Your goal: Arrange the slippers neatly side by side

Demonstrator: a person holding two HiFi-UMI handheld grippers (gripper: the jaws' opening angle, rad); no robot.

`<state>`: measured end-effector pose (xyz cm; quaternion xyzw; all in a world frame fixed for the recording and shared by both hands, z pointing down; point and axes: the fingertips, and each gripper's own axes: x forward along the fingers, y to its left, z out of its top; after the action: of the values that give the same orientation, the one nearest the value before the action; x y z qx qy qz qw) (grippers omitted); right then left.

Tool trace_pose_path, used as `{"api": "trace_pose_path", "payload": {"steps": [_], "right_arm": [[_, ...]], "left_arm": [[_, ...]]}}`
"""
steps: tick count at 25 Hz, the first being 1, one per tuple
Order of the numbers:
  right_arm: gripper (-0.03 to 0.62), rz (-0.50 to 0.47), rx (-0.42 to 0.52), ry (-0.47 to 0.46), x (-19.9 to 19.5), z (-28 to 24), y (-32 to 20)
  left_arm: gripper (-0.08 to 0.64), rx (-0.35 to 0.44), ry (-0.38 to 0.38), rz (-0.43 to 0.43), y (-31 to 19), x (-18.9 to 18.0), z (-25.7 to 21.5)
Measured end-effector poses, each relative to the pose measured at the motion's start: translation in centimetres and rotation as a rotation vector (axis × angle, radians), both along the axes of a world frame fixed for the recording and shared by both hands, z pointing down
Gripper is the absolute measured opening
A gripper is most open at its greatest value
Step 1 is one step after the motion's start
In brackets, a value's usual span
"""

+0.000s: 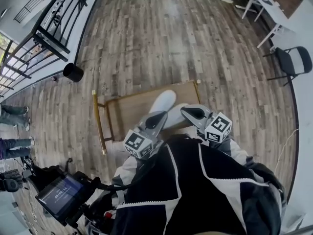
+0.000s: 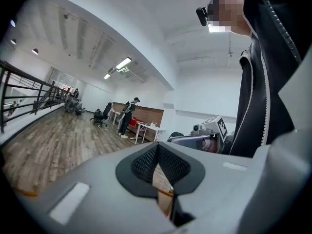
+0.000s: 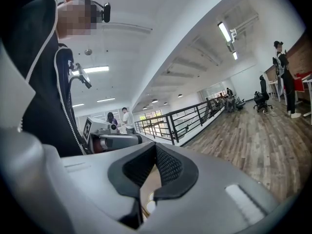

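Observation:
Two white slippers lie on a low wooden platform (image 1: pixel 128 112) on the floor below me. One slipper (image 1: pixel 164 101) shows in full; the other (image 1: pixel 177 117) is partly hidden between my grippers. Both grippers are held high near my chest, well above the slippers. My left gripper (image 1: pixel 159 117) is shut with nothing in it, and so is my right gripper (image 1: pixel 190 112). In the left gripper view the left gripper (image 2: pixel 157 152) has its jaws closed together, with the right gripper (image 2: pixel 207 135) beside it. The right gripper (image 3: pixel 155 152) is likewise closed, with a sliver of slipper (image 3: pixel 147 206) below it.
A black round pot (image 1: pixel 73 72) stands on the plank floor to the left. A metal railing (image 1: pixel 46 31) runs along the far left. A black chair (image 1: pixel 293 62) and a white table (image 1: pixel 266 4) stand at the right. A screen device (image 1: pixel 61 195) sits at my lower left. People stand at the room's edges.

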<state>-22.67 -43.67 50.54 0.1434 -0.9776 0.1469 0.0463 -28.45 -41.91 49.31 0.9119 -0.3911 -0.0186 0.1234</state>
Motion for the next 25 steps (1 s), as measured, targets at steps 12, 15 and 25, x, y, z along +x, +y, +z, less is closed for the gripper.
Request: {"api": "trace_pose_path", "payload": {"steps": [12, 15, 25], "right_arm": [[0.005, -0.006, -0.017, 0.048, 3.0, 0.4, -0.3], [0.005, 0.018, -0.035, 0.061, 5.0, 1.8, -1.6], [0.005, 0.147, -0.049, 0.105, 9.3, 2.0, 0.9]], "left_arm": [[0.1, -0.255, -0.428, -0.038, -6.1, -0.8, 14.2], [0.124, -0.388, -0.493, -0.051, -9.3, -0.2, 19.4], [0.202, -0.627, -0.749, -0.023, -11.0, -1.6, 29.1]]}}
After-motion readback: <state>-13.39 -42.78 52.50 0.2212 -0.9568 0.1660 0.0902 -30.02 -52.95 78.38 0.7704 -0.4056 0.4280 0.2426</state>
